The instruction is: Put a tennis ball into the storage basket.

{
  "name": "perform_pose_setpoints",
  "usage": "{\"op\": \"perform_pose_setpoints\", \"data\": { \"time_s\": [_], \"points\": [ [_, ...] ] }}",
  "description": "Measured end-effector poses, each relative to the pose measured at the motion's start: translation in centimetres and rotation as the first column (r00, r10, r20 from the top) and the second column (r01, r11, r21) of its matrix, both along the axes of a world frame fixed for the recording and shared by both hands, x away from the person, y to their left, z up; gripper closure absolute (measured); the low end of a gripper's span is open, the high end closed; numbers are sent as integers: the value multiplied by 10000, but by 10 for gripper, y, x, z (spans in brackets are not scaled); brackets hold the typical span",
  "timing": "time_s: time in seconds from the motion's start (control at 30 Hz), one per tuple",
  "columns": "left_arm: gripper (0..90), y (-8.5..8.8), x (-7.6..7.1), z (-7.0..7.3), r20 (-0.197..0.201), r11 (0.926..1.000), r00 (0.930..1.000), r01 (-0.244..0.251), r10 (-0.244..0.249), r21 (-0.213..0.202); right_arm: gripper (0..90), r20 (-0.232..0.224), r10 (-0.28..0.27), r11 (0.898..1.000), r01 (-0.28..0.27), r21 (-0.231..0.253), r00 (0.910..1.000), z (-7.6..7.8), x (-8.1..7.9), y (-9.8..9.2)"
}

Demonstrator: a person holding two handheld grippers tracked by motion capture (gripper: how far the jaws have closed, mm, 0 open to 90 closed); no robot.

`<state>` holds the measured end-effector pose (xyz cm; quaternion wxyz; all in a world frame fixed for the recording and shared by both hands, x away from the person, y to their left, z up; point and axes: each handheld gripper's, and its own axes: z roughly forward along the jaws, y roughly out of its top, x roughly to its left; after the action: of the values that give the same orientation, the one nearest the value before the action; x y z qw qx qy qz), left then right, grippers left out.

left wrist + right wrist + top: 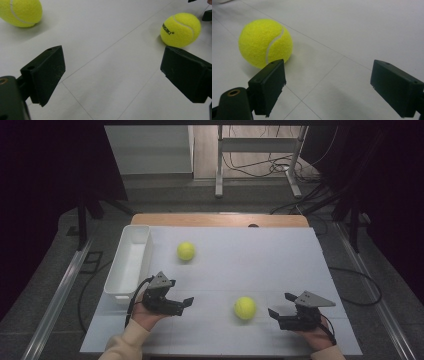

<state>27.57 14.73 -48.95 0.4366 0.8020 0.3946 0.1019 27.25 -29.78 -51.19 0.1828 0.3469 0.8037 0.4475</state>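
Two yellow tennis balls lie on the white table top (280, 255). The far ball (186, 251) (21, 11) rests near the bin. The near ball (245, 308) (180, 30) (265, 42) sits between the two hands. My left gripper (181, 291) (112, 72) is open at the front left, jaws wide apart with bare table between them and both balls ahead of it. My right gripper (280, 304) (327, 87) is open at the front right. The near ball lies just beyond its left jaw, outside the gap and not touching.
A white rectangular bin (131, 262) stands along the table's left edge, just behind my left hand. Beyond the table's far wooden edge (220, 219) are a floor with cables and a metal stand (257, 155). The table's right half is bare.
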Motion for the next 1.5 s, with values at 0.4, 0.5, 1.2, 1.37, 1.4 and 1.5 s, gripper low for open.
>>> {"op": "perform_pose_setpoints", "data": {
  "time_s": [0.4, 0.5, 1.2, 1.37, 1.4, 1.5],
  "points": [
    [67, -3, 13, 9, -49, 9998, 9998, -174, 174, -6, 135, 13, 31, 10000, -31, 4, 10000, 0, 0, 0],
    [68, -5, 16, 11, -39, 9999, 9999, -145, 145, 0, 135, 5, 17, 10000, -17, -38, 10000, 0, 0, 0],
    [68, -16, 38, 17, -111, 9999, 9999, -54, 56, 124, 135, 55, 23, 10000, -23, -18, 10000, 0, 1, 0],
    [67, -18, 42, 16, -142, 9998, 9999, -49, 52, 191, 135, 41, 21, 10000, -21, -27, 10000, -1, 1, 0],
    [68, -19, 43, 17, -150, 9998, 9999, -46, 49, 201, 135, 41, 17, 10000, -17, -33, 10000, -1, 1, 0],
    [67, -20, 45, 18, -144, 9997, 9999, -59, 63, 230, 135, 36, 23, 10000, -22, -52, 10000, -1, 1, 0]
  ]
}}
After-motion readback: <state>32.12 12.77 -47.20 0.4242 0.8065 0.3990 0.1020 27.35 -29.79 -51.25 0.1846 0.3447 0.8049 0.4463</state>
